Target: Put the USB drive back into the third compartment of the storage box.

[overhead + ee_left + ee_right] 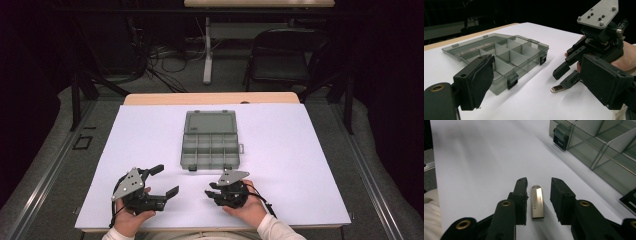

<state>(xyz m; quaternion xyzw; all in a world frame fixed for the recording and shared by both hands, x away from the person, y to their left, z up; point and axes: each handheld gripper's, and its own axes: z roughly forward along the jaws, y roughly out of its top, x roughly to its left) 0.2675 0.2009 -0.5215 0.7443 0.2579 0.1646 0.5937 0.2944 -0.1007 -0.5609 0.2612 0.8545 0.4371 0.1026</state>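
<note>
The right gripper (537,200) straddles a silver USB stick (537,201) lying flat on the white table (300,150), its narrowed jaws not yet touching it. The left gripper (162,181) hovers wide open nearby, beside an open compartment box (210,140).

bright table, dark surround, soft shadows, sharp.

My left gripper (534,82) stands wide open beside the open compartment box (499,53), while my right gripper (565,75) straddles a small metal USB stick (556,88) on the white table (534,105).
</note>
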